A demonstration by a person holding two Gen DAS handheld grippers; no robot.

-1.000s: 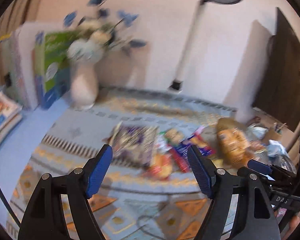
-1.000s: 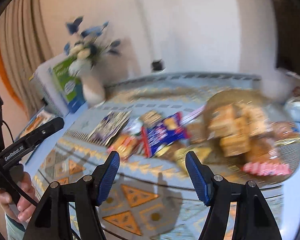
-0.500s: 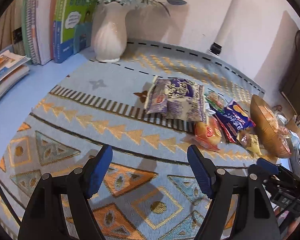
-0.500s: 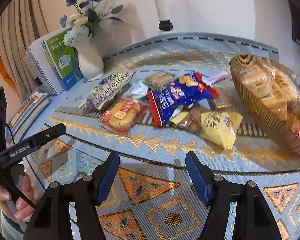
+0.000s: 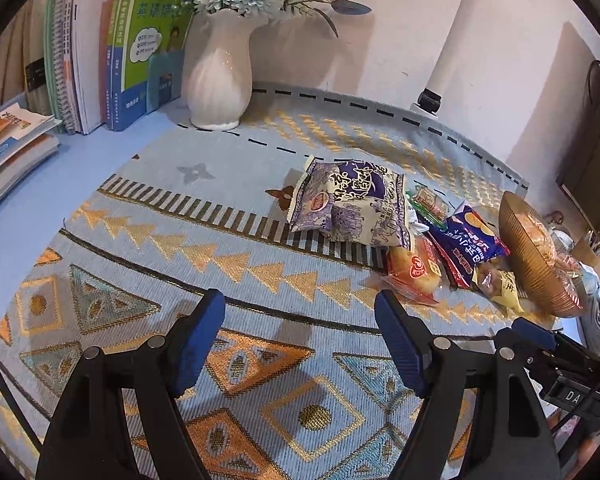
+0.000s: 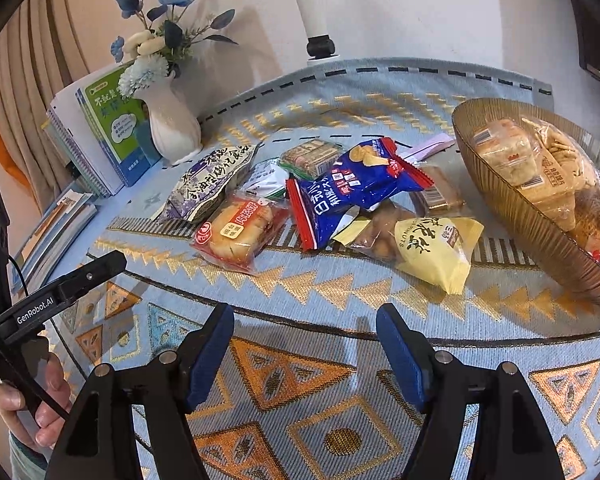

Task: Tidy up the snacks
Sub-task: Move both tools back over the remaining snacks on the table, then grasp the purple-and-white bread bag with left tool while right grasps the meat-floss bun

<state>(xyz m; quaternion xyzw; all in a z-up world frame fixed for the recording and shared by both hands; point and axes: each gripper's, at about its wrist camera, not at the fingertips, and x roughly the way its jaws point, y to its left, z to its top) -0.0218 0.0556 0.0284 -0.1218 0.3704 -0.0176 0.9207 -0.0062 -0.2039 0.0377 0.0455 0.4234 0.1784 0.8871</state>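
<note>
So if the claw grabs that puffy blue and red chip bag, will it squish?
Probably. The puffy blue and red chip bag looks full of air, so it would likely dent and feel light. Its shiny wrapper may slip between the pads. It lies partly on other packets, so lifting it might nudge the yellow nut packet beside it.

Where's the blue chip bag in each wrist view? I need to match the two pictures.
Left wrist: blue chip bag at right of centre, between the purple-and-white snack bag and the brown ribbed bowl.
Right wrist: blue chip bag just above centre, on the loose pile, left of the bowl.
Shared landmark: white vase at the back.
</note>
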